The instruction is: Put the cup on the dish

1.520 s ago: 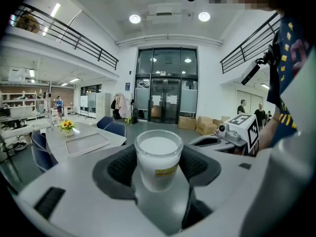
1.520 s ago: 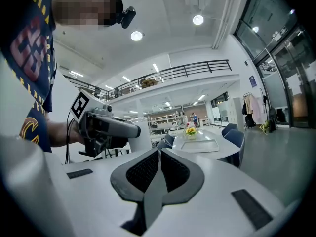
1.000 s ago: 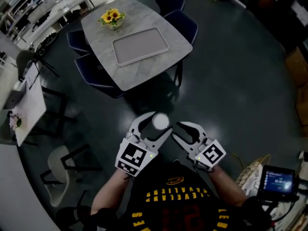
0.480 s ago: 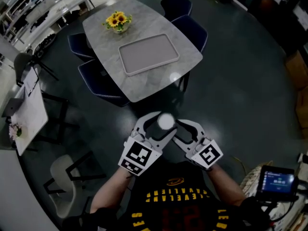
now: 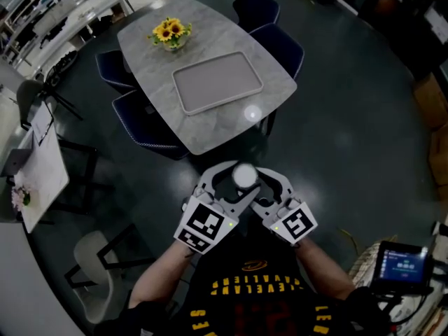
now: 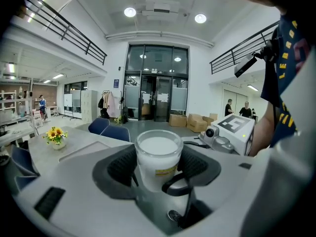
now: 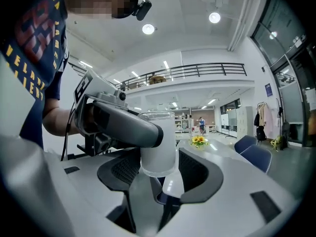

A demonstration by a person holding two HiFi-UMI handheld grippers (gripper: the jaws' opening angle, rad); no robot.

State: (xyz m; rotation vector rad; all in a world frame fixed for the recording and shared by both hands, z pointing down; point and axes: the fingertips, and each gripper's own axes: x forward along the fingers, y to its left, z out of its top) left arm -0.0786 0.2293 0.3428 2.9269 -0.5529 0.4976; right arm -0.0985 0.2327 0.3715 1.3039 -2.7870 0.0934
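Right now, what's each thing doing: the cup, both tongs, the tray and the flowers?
cup: upright, in the air, gripped by the left tongs.
left tongs: shut on the cup.
right tongs: open around the cup, not pressing it; its jaws have just been opening.
tray: flat on the table, nothing on it.
sunflowers: upright on the table.

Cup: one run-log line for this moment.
left gripper: shut on cup | right gripper: jaws just opened wider, cup between them, unpressed | cup: held short of table | tray: on table
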